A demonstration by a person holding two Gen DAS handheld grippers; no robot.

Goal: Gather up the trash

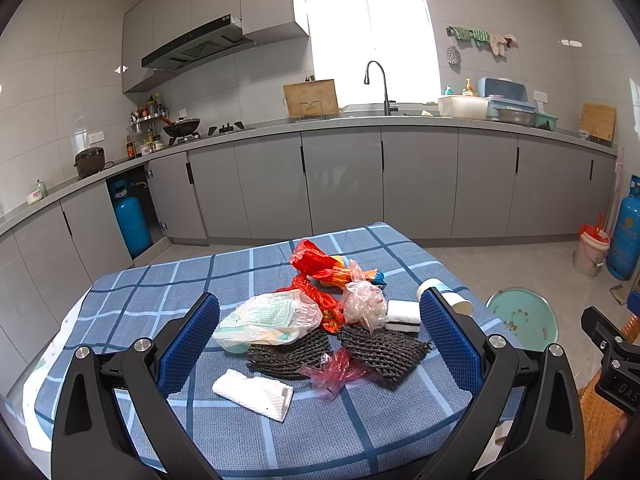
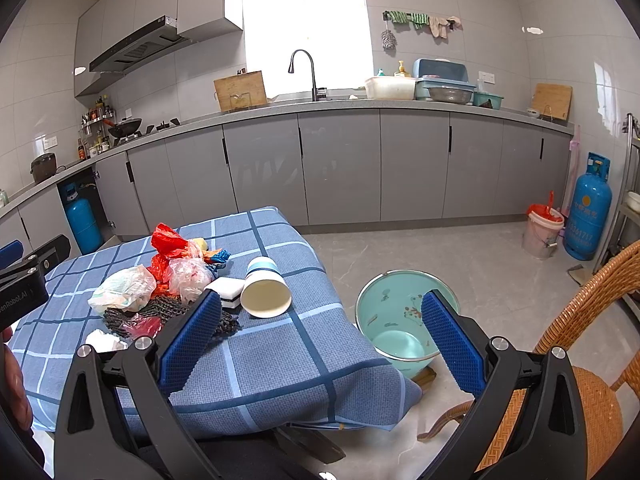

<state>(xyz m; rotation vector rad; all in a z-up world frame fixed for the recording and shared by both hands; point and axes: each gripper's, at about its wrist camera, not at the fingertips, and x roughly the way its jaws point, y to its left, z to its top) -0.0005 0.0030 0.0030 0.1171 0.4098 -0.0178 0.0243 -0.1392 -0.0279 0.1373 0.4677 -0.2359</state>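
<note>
In the left wrist view, the left gripper hung over the near part of the table, its jaws spread wide and holding nothing. Between its blue pads lay the heap of trash: a folded paper towel nearest the front edge, two dark mesh pads behind it with a scrap of red film between them, then a pale printed bag, a clear crumpled bag and a red bag farther toward the back edge. A white sponge and a paper cup on its side lay near the table's right edge, and a green bucket stood on the floor just past that edge. In the right wrist view, the right gripper was held over the table's front right corner, jaws likewise spread wide and empty, one pad over the cloth and the other in front of the green bucket. The paper cup lay with its mouth toward the camera, touching the sponge, with the heap to their left. A wicker chair stood to the right of the bucket.
</note>
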